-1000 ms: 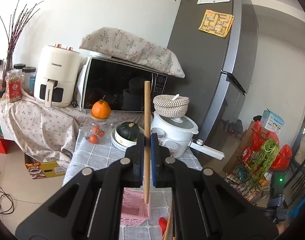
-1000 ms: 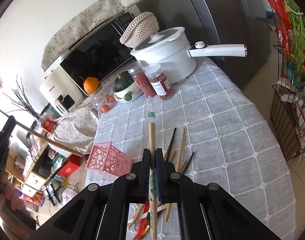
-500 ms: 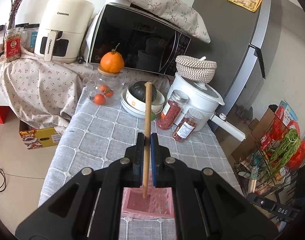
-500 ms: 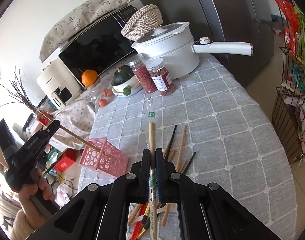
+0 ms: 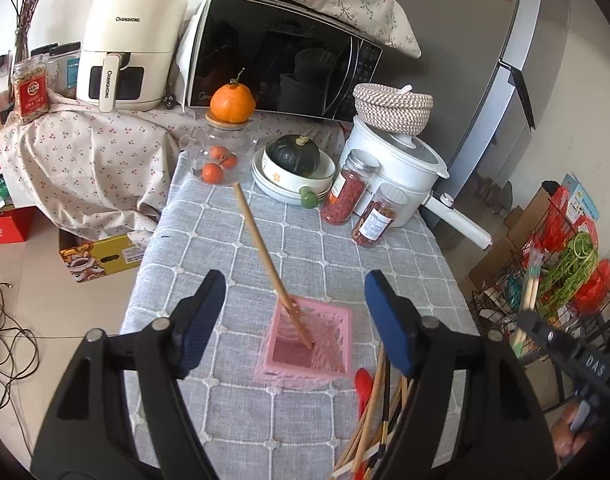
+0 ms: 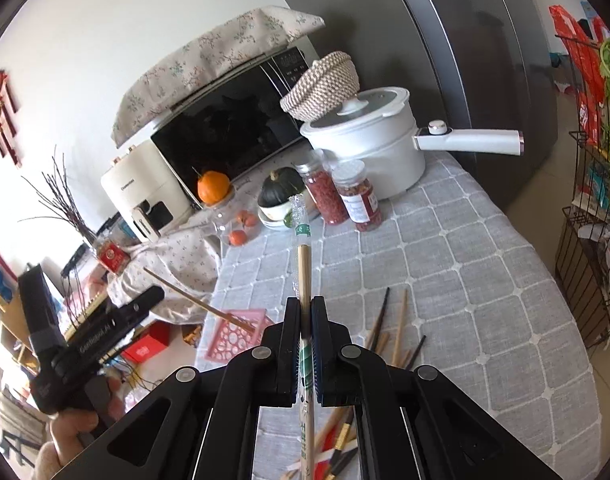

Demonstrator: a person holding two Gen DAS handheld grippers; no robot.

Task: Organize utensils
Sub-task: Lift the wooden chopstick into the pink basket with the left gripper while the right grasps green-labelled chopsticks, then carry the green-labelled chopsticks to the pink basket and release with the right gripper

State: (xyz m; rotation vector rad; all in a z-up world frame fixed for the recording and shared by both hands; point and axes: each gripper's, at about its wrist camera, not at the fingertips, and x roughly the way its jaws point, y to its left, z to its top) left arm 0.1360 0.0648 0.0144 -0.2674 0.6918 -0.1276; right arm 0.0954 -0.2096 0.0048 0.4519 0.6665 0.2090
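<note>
Left gripper [image 5: 295, 316] jaws just sprung wide, letting go of wooden chopstick [image 5: 265, 256] pinched a moment ago, now leaning toward eleven o'clock inside pink basket [image 5: 337, 364] on grey tablecloth [image 5: 305, 232]; right gripper [image 6: 305, 344] still pressed on wrapped chopsticks [image 6: 303, 276], loose chopsticks [image 6: 399, 324] at two o'clock.

Pile of chopsticks [image 5: 375, 420]: beside the pink basket [image 5: 305, 344], its lower ends run behind the left gripper's [image 5: 295, 320] right finger and off the bottom edge.
Wooden chopstick [image 5: 265, 256] in the pink basket: its tip is hidden behind the basket's wall.
Wrapped chopsticks [image 6: 303, 280]: the middle is covered by the right gripper's [image 6: 305, 344] pressed-together fingers; the wrapper print is too small to read.
Hand [image 6: 71, 432] left of the pink basket: cut by the frame edge.
</note>
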